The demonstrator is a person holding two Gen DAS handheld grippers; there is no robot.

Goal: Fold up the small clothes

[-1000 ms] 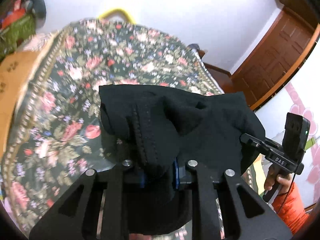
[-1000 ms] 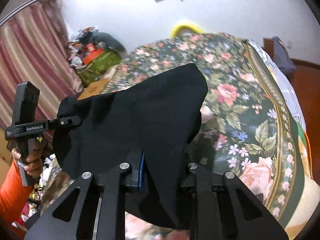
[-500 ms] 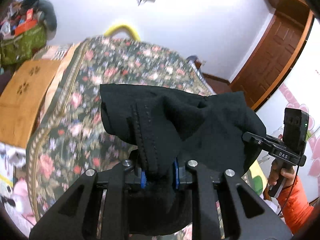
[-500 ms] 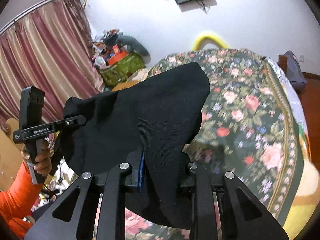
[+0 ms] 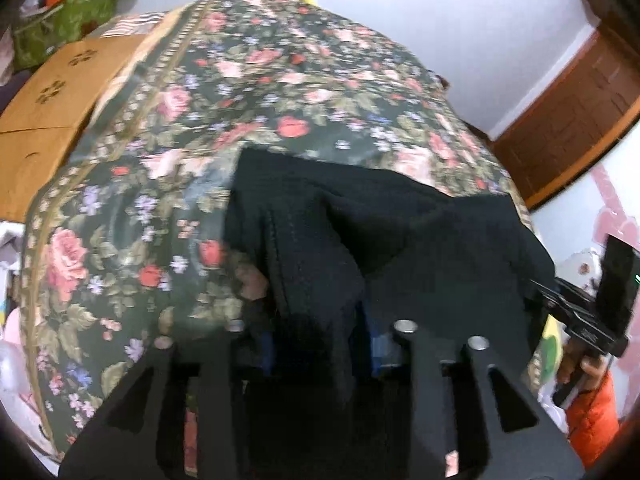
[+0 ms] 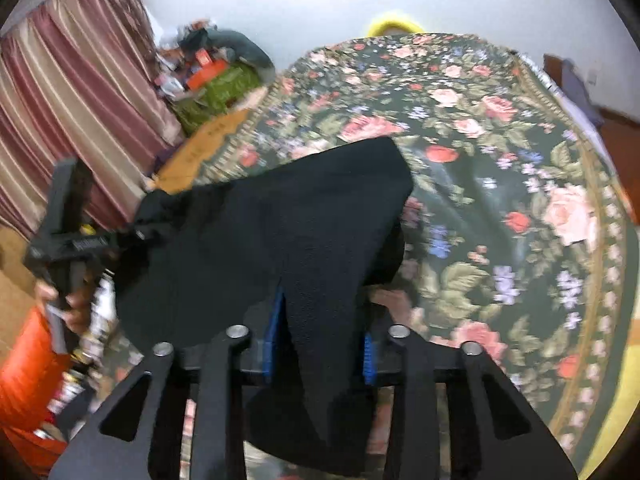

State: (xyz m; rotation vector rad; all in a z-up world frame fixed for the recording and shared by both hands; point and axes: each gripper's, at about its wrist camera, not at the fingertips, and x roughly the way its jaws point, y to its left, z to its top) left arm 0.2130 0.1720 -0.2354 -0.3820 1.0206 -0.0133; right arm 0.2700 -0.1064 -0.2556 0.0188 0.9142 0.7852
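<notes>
A small black garment (image 5: 400,248) hangs stretched between my two grippers above a floral bedspread (image 5: 200,120). My left gripper (image 5: 320,344) is shut on one bunched end of it. My right gripper (image 6: 320,344) is shut on the other end of the garment (image 6: 280,232), which drapes over the blue finger pads (image 6: 272,336). The right gripper also shows in the left wrist view (image 5: 580,316), clamped on the cloth's far edge. The left gripper shows in the right wrist view (image 6: 80,244). Both views are blurred by motion.
The floral bedspread (image 6: 500,160) fills the area ahead. A wooden cabinet (image 5: 44,112) stands left of the bed, with a green bag (image 5: 60,24) and clutter behind. Striped curtains (image 6: 60,100) hang at the left. A brown door (image 5: 572,120) is at the right.
Both grippers have tilted down toward the bedspread with the garment still held between them. The bed now fills more of both views and the wall and ceiling show less.
</notes>
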